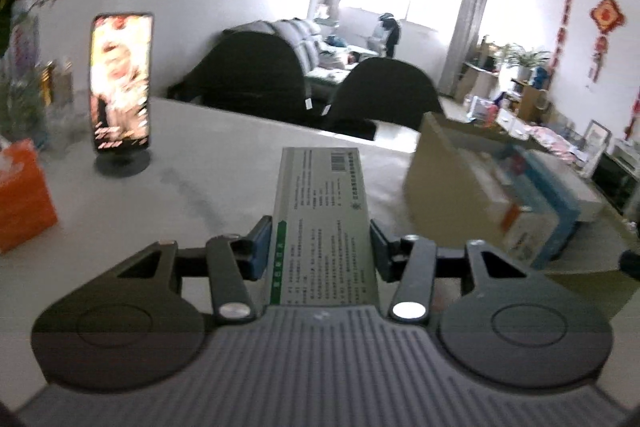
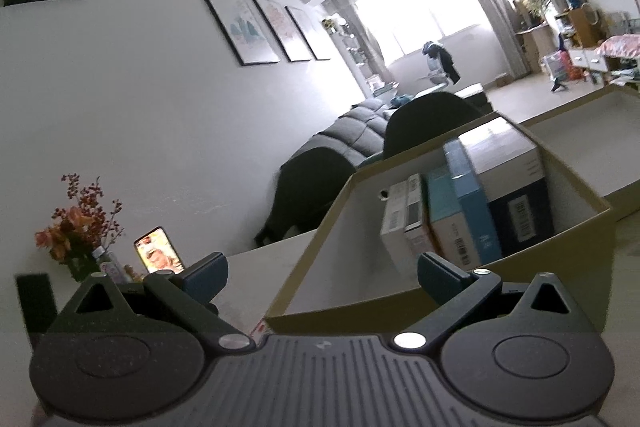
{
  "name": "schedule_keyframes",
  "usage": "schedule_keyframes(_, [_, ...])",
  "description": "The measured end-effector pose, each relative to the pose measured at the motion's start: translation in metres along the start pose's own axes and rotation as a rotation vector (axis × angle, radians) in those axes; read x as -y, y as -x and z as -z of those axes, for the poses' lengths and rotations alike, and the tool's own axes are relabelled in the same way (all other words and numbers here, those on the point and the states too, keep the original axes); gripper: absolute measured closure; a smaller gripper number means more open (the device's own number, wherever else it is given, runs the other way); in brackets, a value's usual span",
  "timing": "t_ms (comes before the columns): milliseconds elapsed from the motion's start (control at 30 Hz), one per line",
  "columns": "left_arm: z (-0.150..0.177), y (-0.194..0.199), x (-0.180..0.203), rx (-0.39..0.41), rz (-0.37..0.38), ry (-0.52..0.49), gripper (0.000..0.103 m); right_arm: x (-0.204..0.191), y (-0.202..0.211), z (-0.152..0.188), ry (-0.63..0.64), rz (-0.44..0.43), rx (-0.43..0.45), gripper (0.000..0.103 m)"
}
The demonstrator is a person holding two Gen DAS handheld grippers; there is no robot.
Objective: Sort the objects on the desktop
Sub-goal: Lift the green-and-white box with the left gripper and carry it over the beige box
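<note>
- Left gripper (image 1: 318,247): jaws partly closed, blue pads clamped on both long sides of a white-and-green medicine carton (image 1: 322,227), printed side and barcode up.
- The medicine carton sticks out forward along the fingers, raised above the white table (image 1: 224,155), clear of its surface, over the middle stretch.
- Right gripper (image 2: 320,277): jaws wide apart, nothing between them; it hovers at the near rim of the open cardboard box (image 2: 308,267).
- The cardboard box sits toward the table's right side; several packages stand upright inside against its far wall: white cartons (image 2: 404,223), a teal one (image 2: 448,223), a blue one (image 2: 472,195), a dark one (image 2: 516,187) with a barcode.
- Far left part of the table: phone on a round stand (image 1: 121,83), screen lit.
- Orange tissue box (image 1: 22,191) at the left edge; bottles (image 1: 52,87) and a flower vase (image 1: 24,39) behind it, blurred.
- Two dark chairs (image 1: 256,75) at the table's far edge.
</note>
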State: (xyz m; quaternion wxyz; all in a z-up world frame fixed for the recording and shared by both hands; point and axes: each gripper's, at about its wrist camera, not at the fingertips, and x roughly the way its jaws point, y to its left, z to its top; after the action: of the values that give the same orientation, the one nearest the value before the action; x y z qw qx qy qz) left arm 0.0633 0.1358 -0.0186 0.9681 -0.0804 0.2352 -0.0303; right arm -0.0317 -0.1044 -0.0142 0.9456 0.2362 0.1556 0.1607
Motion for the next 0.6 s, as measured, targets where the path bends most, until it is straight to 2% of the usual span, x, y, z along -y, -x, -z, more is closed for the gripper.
schedule_keyframes(367, [-0.031,-0.015,0.051,-0.014,0.1,-0.092,0.055,0.025,0.014,-0.009,-0.034,0.046,0.05,0.001])
schedule_keyframes(600, [-0.046,-0.036,0.078,-0.04,0.186,-0.075,0.055,0.039,0.017,-0.013,-0.06,0.06,0.071,0.001])
